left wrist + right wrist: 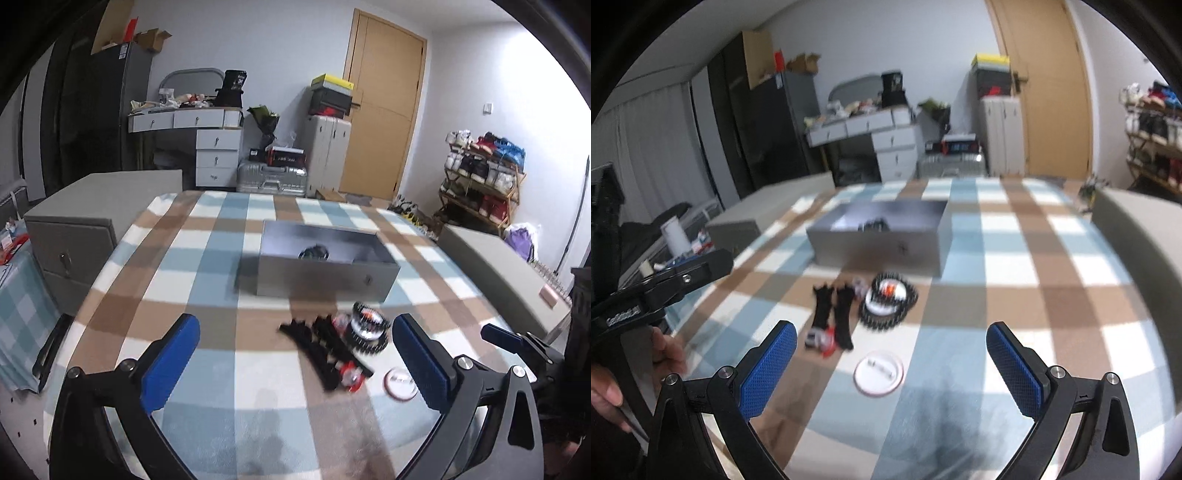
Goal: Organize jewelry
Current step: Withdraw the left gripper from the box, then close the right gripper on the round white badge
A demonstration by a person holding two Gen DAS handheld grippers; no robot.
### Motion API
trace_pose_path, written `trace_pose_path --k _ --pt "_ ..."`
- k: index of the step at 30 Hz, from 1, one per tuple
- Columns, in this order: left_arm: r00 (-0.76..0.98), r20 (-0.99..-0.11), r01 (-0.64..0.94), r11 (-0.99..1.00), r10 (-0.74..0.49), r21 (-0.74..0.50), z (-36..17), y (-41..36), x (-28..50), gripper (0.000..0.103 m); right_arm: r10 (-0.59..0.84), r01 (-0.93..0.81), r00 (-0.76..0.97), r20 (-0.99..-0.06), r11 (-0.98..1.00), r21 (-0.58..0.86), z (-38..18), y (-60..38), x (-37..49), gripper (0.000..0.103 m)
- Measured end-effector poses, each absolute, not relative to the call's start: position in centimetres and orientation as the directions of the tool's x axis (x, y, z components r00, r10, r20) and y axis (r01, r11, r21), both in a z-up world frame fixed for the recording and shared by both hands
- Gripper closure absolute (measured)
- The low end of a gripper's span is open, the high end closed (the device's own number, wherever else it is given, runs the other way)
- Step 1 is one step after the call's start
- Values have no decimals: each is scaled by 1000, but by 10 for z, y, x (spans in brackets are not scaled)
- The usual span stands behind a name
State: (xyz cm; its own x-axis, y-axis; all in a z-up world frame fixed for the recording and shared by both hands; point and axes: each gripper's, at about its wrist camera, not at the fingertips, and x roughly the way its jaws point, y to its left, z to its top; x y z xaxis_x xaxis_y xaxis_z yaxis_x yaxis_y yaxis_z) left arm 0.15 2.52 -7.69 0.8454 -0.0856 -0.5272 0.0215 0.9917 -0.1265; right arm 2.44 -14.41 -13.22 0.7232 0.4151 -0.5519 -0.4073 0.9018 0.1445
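Pale walls [280, 44] enclosed the room, with a tan wooden door [384, 107] at upper right of the left-wrist frame. At upper left stood a dark wardrobe [99, 110], and beside it a white dressing table [192, 122] with drawers and clutter on top. A silver suitcase [273, 179] lay at centre, a shoe rack [484, 173] stood at right. A blue, brown and white checked cloth [221, 258] filled the lower frame. Curtains [646, 155] hung at left in the right-wrist view.
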Motion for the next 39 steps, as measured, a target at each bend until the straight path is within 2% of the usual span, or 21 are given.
trace_pose_path --k 3,8,11,14,19,21,28,31,35,39 --pt "830 -550 23 992 -87 -122 -84 25 0 1 426 -415 674 -604 894 168 -146 -139 32 0" --pt "791 -603 21 989 -104 -144 -93 31 0 1 427 -437 641 -638 886 154 -156 -132 33 1" --pt "757 -632 73 982 -169 -174 -99 31 2 1 399 -440 635 -662 890 115 -161 -125 33 1" --pt "741 -652 85 985 -162 -147 -102 26 0 1 391 -453 624 -677 886 94 -164 -120 33 10" --pt "718 -687 41 992 -115 -122 -106 26 1 1 356 -453 627 -693 890 48 -168 -112 35 13" --pt "709 -696 37 991 -117 -129 -107 29 3 1 339 -452 625 -703 891 28 -170 -109 37 22" --pt "699 -706 38 992 -115 -123 -107 32 4 1 290 -462 615 -733 886 -38 -178 -99 38 42" --pt "695 -709 39 990 -123 -134 -108 34 5 1 306 -494 614 -728 868 -52 -178 -93 35 60" --pt "697 -706 37 990 -123 -136 -107 35 5 1 300 -493 626 -720 867 -67 -178 -92 33 63" --pt "698 -703 51 989 -134 -138 -107 35 5 1 325 -474 624 -711 881 -14 -176 -103 34 63"
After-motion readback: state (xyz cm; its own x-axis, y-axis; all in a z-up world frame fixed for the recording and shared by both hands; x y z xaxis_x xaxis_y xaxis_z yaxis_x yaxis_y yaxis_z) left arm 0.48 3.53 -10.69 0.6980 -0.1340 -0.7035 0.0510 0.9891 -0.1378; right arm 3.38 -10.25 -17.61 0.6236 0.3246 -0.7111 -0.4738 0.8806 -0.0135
